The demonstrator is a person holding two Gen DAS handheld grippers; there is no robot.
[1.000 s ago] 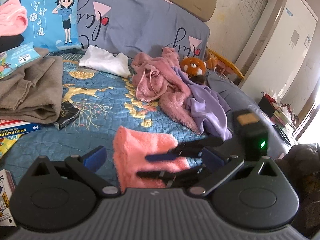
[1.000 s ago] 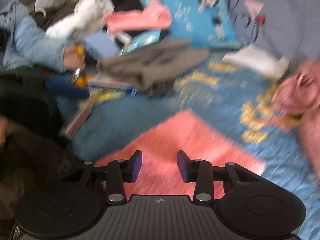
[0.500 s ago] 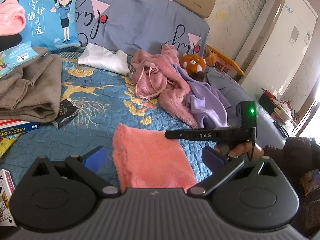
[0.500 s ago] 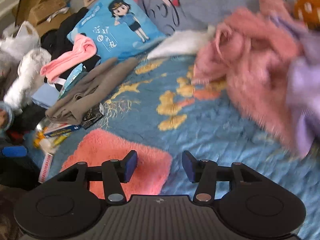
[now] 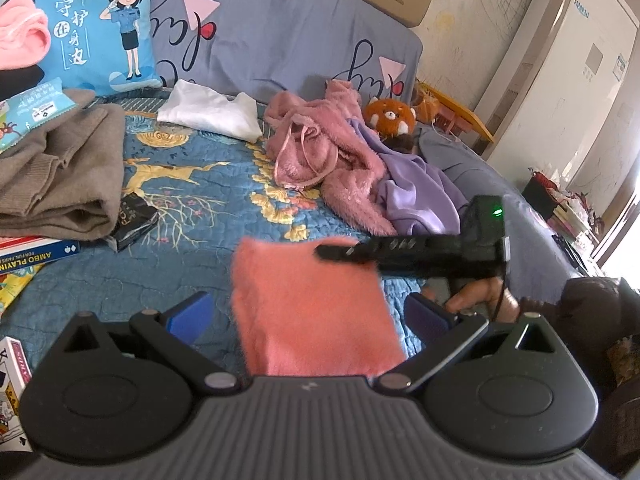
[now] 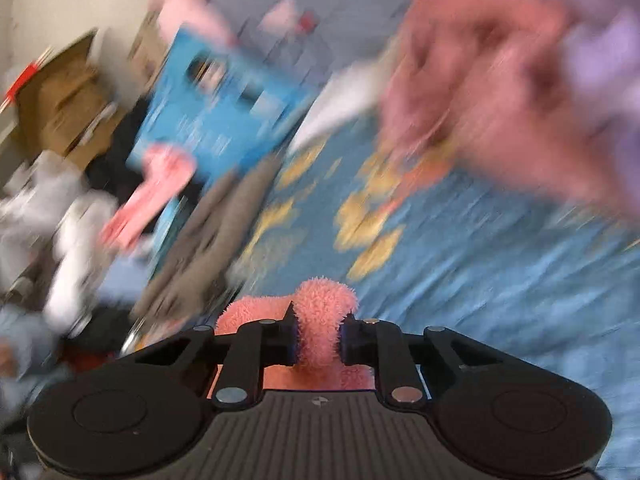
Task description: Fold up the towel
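A fluffy salmon-pink towel [image 5: 312,304] lies on the blue quilt, straight ahead of my left gripper [image 5: 308,318], whose blue-padded fingers stand wide open on either side of it. In the left wrist view my right gripper [image 5: 332,251] reaches in from the right, its tip at the towel's far right corner. The right wrist view is blurred, but its two fingers are shut on a bunched fold of the towel [image 6: 322,316].
On the blue floral quilt [image 5: 192,200] lie a brown sweater [image 5: 60,172], a small black box [image 5: 134,220], card boxes [image 5: 36,256], a white cloth [image 5: 212,114] and a pink and purple clothes heap [image 5: 352,176]. A hand [image 5: 476,300] holds the right gripper.
My right gripper swung in over the towel's far right corner and shut on a fold of it. The left gripper has stayed open and nearly still.
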